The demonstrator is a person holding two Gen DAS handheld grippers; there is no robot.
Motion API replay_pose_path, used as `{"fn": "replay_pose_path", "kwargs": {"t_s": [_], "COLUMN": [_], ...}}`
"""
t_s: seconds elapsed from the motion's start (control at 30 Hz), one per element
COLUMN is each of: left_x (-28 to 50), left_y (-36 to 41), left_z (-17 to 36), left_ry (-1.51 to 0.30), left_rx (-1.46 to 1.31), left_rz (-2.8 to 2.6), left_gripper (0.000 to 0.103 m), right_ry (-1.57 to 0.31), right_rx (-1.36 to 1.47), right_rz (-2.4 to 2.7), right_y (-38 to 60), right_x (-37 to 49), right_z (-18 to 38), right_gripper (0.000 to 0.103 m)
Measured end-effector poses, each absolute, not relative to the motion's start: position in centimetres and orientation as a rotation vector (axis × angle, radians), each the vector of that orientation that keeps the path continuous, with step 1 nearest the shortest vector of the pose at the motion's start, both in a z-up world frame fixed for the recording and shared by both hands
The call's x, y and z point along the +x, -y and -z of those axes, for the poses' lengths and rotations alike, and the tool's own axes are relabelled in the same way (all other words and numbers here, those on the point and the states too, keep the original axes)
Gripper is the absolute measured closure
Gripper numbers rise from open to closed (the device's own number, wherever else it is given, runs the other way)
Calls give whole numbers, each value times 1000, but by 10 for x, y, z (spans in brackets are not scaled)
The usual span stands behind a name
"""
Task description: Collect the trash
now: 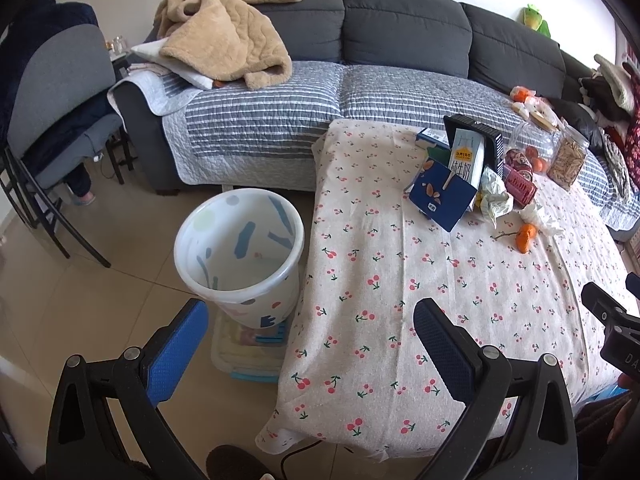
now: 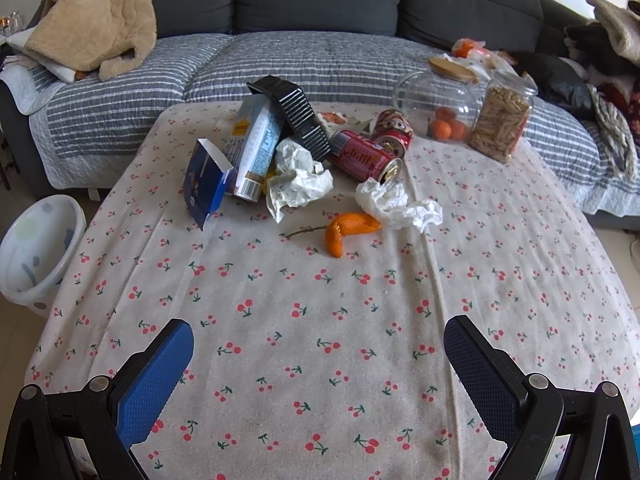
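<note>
Right gripper [image 2: 318, 354] hangs spread and empty over the near cherry-print tablecloth [image 2: 320, 380]; left gripper [image 1: 310, 338] likewise spread, straddling the table edge beside the white bin [image 1: 240, 256]; well ahead lie orange peel [image 2: 346, 228], crumpled tissue [image 2: 396, 204], red can [image 2: 366, 158], blue carton [image 2: 206, 184].

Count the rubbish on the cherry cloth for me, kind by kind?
Cans: 2
Cartons and boxes: 2
Black tray: 1
Crumpled papers: 2
Peel: 1
Total: 8
</note>
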State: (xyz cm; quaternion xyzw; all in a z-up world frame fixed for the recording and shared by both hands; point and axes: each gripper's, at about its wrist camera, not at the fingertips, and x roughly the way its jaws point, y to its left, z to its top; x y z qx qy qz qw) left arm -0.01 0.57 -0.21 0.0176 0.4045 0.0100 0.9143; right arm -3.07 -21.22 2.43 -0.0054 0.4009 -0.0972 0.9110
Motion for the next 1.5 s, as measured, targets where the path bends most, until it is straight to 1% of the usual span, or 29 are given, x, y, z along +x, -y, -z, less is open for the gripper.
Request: {"fn": "replay_pose_path", "kwargs": {"t_s": [0.13,0.23,0.37,0.5,0.67,0.77,0.83,0.87,0.97,1.03,1.13,1.17,1.2,1.23,1.37,1.43,1.5], "left_x": [8,22,55,97,145,173,188,196,217,228,241,244,246,249,249,248,246], "left_y": [-9,0,19,43,58,71,80,83,87,87,89,90,91,91,91,94,97], "left_z": [0,-5,-6,4,28,43,51,55,69,79,91,94,97,100,103,100,97], "left_ry": [-850,-873,-912,-996,-1077,-1120,-1118,-1118,-1128,-1137,-1142,-1138,-1137,-1139,-1133,-1126,-1123], "left_rx": [-39,-42,-46,-44,-162,-241,-274,-298,-416,-498,-585,-600,-609,-613,-617,-589,-556], "left_rz": [29,78,132,193,217,240,245,250,285,304,331,332,329,326,327,343,356], "left_gripper": [0,0,0,0,0,1,4,4,9,17,25,26,30,37,42,52,58], "right_ry": [-823,-837,-883,-935,-1018,-1016,-1106,-1119,-1097,-1070,-1055,-1059,-1063,-1071,-1086,-1089,-1091], "right_rx": [-19,2,60,57,80,154,193,223,186,136,128,142,159,168,163,159,161], "right_rz": [201,198,170,179,220,245,264,244,231,232,217,210,203,201,209,210,209], "right_y": [214,223,243,266,304,329,340,343,344,342,344,346,348,350,351,350,350], "right_x": [-31,-26,-10,13,40,42,46,49,54,57,60,61,63,64,68,69,69], "right_z": [-32,-45,-62,-69,-54,-32,-13,-7,-9,-12,-11,-10,-7,-6,-2,-2,-1], "right_gripper": [0,0,0,0,0,0,0,0,0,0,0,0,0,0,0,0,0]}}
